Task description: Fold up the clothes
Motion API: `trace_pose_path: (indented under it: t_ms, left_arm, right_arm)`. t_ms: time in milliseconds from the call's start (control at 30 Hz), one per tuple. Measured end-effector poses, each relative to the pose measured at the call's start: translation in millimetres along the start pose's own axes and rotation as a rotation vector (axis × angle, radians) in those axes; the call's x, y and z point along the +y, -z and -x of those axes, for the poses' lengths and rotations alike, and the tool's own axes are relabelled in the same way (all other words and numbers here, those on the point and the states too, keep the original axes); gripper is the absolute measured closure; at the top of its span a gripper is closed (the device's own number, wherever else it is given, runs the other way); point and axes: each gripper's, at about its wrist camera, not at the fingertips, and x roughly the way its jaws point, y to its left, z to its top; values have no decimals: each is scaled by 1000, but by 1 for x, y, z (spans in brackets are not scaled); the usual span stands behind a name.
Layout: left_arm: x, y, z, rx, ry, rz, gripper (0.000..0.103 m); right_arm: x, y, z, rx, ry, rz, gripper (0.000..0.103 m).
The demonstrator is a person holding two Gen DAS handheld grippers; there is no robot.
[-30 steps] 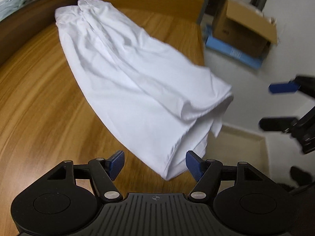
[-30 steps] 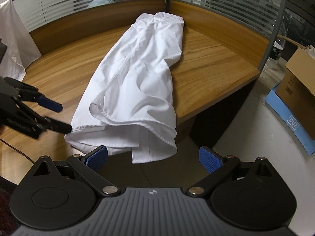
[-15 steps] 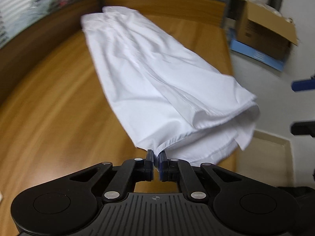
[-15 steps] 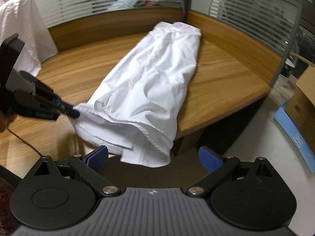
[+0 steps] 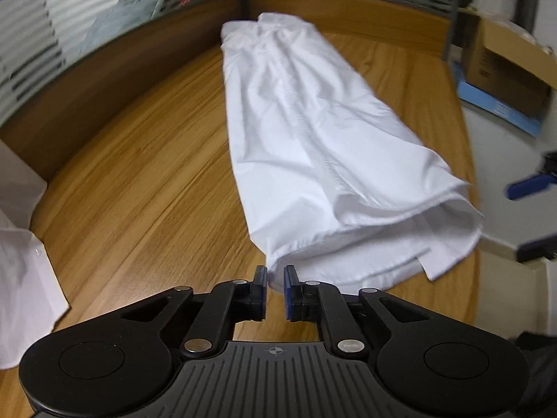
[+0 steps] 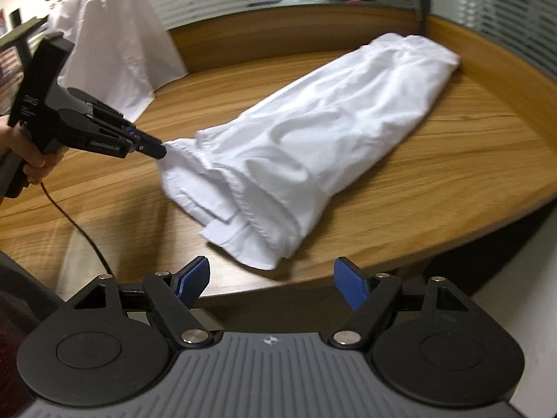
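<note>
A long white garment [image 5: 313, 139] lies folded lengthwise on the wooden table [image 5: 139, 174], collar end far, hem end near. My left gripper [image 5: 275, 275] pinches the hem's left corner; its jaws are opening slightly, with the cloth still between the pads. The right wrist view shows that gripper [image 6: 158, 149] holding the corner raised off the table [image 6: 452, 174]. My right gripper [image 6: 271, 275] hovers just short of the garment's [image 6: 330, 132] loose right hem corner. Its jaws are closing, nothing is between them. It also appears at the left wrist view's right edge [image 5: 529, 217].
Another white garment [image 5: 21, 278] lies at the table's left; a white cloth [image 6: 115, 45] drapes over the partition behind. A cardboard box [image 5: 504, 69] sits on the floor beyond the table's right edge. A black cable [image 6: 76, 230] trails from a person's hand [image 6: 28, 160].
The left gripper shut on the hem corner and drew it up and back; the hem that hung over the table edge now lies on the table. The right gripper's jaws narrowed and it neared the hem.
</note>
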Motion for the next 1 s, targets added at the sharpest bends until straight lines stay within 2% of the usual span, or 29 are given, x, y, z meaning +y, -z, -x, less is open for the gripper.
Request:
trace_pose_path:
  t_ms: [67,200,333,467,700,867,1000]
  left_arm:
    - [-6,4,4,-9,13,-20,88]
    - [-17,6,9,-35,94,-35,88]
    - [-40,1,4,-36,162,-116,88]
    - [-57,-3,-7,-22,177,-175,88]
    - [-60,-16,-33,20,171,-168,88]
    - [-59,-19,-36,24,168,-177,88]
    - [-60,-18,-32,10,187,-187,88]
  right_arm:
    - [-1,-3,-9,17,-44,13,20]
    - [-9,-6,-14,22,-98,26,29]
    - [-22,-9,-16,36,-132,36,30]
    - [-31,-18,-24,41,-168,77,30]
    - [-30,-26,-48,77,-264,152,30]
    - [-17,-17,-43,107,-320,221,31]
    - [-6,-4,-35,162,-365,237,39]
